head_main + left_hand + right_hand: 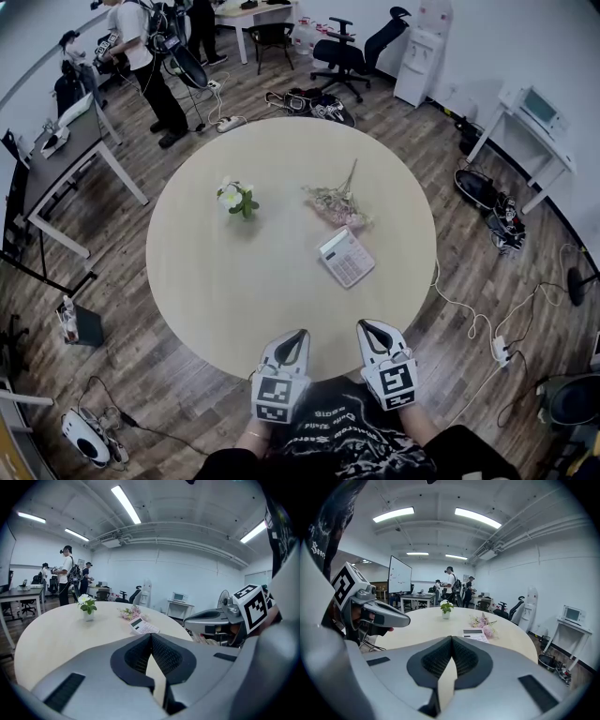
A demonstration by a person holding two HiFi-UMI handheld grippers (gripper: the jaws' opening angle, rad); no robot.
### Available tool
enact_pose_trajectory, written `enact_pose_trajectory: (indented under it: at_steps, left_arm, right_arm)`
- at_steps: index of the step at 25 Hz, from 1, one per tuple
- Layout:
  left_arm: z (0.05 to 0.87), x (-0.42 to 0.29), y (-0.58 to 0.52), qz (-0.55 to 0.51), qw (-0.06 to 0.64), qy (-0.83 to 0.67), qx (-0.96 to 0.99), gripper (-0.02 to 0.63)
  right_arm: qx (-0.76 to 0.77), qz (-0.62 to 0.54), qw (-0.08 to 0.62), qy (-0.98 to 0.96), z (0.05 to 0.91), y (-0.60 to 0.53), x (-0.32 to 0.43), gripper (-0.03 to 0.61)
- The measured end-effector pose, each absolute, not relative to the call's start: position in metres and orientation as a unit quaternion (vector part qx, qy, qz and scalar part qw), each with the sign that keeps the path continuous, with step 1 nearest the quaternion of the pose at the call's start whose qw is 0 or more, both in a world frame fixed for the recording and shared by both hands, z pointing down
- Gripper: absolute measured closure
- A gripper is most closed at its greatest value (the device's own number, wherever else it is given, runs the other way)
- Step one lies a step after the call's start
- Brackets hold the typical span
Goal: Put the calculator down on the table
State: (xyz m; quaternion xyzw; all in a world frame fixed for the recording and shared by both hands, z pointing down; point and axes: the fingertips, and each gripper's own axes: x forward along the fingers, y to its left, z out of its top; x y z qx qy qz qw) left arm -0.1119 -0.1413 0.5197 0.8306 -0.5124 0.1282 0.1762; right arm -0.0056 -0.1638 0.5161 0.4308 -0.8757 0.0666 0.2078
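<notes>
Both pairs of jaws are pressed together with nothing between them. The left gripper (298,335) and the right gripper (367,326) hang side by side at the 6 o'clock edge of the round surface (216,291) in the head view. The calculator (346,256) lies flat on the surface, keys up, at about 3 o'clock from its middle, well apart from both grippers. Just beyond it, at 1 o'clock, lies a dried flower bunch (337,202). A small white flower pot (238,199) stands at 10 o'clock
</notes>
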Motion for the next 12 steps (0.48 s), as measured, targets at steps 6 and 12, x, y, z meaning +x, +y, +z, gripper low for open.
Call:
enact_pose_trajectory:
  at_steps: [6, 12]
  left_arm:
    - [0.521, -0.106, -0.148, 0.129, 0.177, -0.510, 0.832, 0.594]
    - [0.525, -0.109, -0.154, 0.132, 0.183, -0.511, 0.829, 0.594]
  right_arm:
    - [0.431, 0.063, 0.220, -0.873, 0.522, -0.172, -0.001, 0.572]
    - [0.428, 0.059, 0.228, -0.873, 0.525, -0.180, -0.003, 0.573]
